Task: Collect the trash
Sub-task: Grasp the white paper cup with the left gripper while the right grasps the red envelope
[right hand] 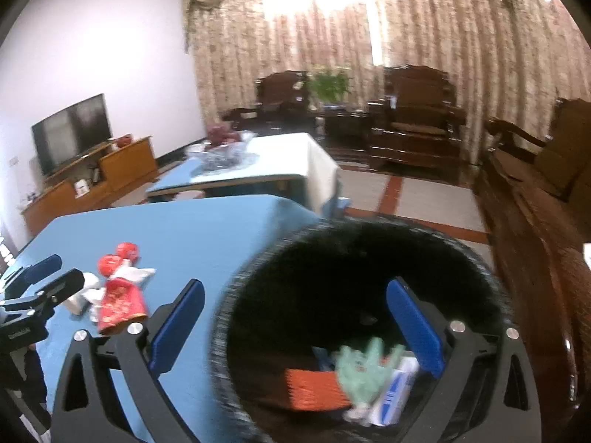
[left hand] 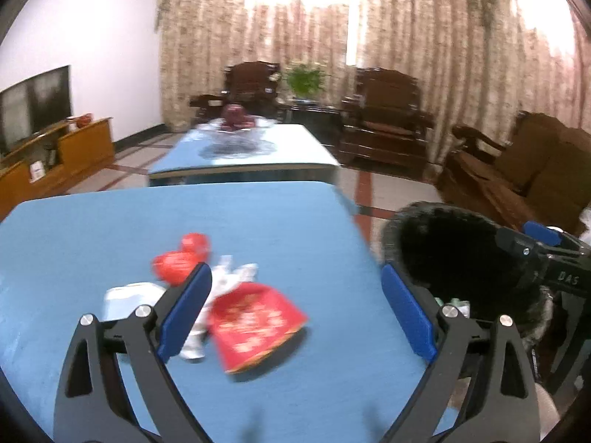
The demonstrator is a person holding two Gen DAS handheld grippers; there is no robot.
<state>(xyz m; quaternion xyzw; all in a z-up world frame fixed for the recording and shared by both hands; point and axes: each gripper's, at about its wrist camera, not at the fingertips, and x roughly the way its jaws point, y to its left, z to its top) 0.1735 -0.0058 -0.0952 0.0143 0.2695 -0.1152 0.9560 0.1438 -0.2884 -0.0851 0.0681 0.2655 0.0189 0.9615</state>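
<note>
Blue table (left hand: 258,221): flat matte top, rounded corners, nearest of two blue-topped tables; the far one carries a clear glass dish.

Black bin (right hand: 369,277): round, dark inside, rim blurred, standing just right of the table's right edge. Inside, low and near: one orange-red ribbed piece (right hand: 314,387), one pale green crumpled wrapper (right hand: 364,365), one white-and-blue carton (right hand: 397,387).

Left gripper (left hand: 295,295): jaws spread wide, blue pads well apart, nothing pinched. It hangs over the near part of the table, with the trash pile showing between and behind its fingers.

Right gripper (right hand: 295,325): jaws spread wide, holding nothing, poised over the bin's mouth; left finger sits over the table edge, right finger over the bin's interior.

Trash on the table, left of centre, clustered and touching:
- one red printed packet (left hand: 255,325), flat, gold pattern
- one crumpled white wrapper (left hand: 232,273)
- two round red pieces (left hand: 181,258)
- one pale flat box (left hand: 129,295), leftmost
</note>
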